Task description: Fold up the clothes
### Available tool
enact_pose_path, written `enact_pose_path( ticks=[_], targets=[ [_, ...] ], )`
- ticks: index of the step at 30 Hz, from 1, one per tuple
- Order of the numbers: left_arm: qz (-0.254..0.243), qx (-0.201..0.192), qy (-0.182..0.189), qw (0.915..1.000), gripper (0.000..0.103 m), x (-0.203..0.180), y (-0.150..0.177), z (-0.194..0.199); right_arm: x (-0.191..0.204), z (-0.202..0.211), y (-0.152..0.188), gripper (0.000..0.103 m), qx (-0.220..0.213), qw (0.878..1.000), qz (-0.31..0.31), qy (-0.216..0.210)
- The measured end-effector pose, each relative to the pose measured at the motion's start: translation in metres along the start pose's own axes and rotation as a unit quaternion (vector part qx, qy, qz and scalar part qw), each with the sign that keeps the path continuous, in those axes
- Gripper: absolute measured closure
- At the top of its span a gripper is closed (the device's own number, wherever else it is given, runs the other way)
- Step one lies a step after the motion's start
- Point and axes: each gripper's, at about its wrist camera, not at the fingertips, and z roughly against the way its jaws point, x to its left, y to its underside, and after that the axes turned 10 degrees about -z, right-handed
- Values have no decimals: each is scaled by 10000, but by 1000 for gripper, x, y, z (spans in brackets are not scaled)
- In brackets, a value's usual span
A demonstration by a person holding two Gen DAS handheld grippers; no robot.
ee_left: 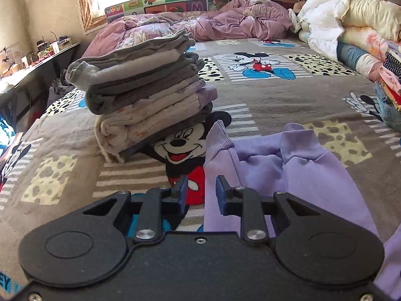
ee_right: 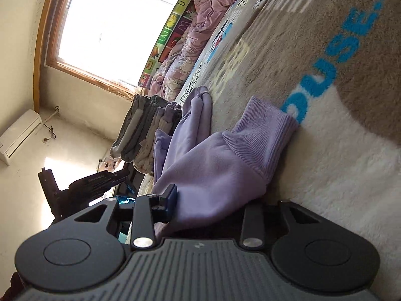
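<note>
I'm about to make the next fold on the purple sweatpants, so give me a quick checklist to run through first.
1. Right gripper closed on the purple sweatpants: ok, fabric bunched between its jaws.
2. Left gripper free: ok, jaws open, nothing held.
3. Left gripper over the garment's edge: ok.
4. Both leg cuffs visible: ok.
5. Garment flat: not ok, bunched.
6. Folded stack steady: not ok, leaning.

Home bedroom: bed (ee_left: 250, 95), quilts (ee_left: 325, 17).
</note>
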Motion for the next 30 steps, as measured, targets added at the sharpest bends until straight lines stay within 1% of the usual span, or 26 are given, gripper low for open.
enact_pose_path(
  ticks=[2, 4, 6, 7, 10, 12, 25, 26, 28, 29, 30],
  targets=[
    [16, 31, 85, 10000, 80, -2, -10, -25, -1, -3, 1, 72, 7, 10000, -4, 91],
    [-25, 55, 161, 9999, 82, -7, -16, -51, -1, -5, 0, 73, 36, 9999, -35, 141],
    [-98, 342, 517, 9980, 82, -17, -15, -81, -2, -6, -2, 73, 52, 9998, -112, 146],
    [-273, 692, 778, 9942, 85, -26, -10, -97, -2, -7, -2, 73, 59, 9998, -145, 145],
    [-708, 578, 742, 9930, 86, -32, -10, -94, -1, -10, -3, 73, 86, 9997, -139, 154],
    [-555, 476, 900, 9933, 86, -19, -16, -84, 0, -12, -4, 73, 100, 9997, -121, 163],
    [-476, 704, 221, 9961, 85, -28, -46, -116, 6, -13, -6, 74, 101, 9998, -1, 196],
    [-472, 705, 180, 9962, 84, -28, -47, -116, 6, -12, -6, 74, 99, 9998, 0, 195],
    [-486, 465, 269, 9974, 69, -18, -43, -83, 6, -11, -6, 73, 91, 9998, -3, 188],
    [-454, 356, 311, 9979, 59, -13, -38, -66, 6, -11, -6, 73, 84, 9998, -11, 180],
    [-452, 217, 355, 9981, 59, -8, -30, -45, 6, -10, -7, 73, 72, 9998, -24, 164]
  ],
)
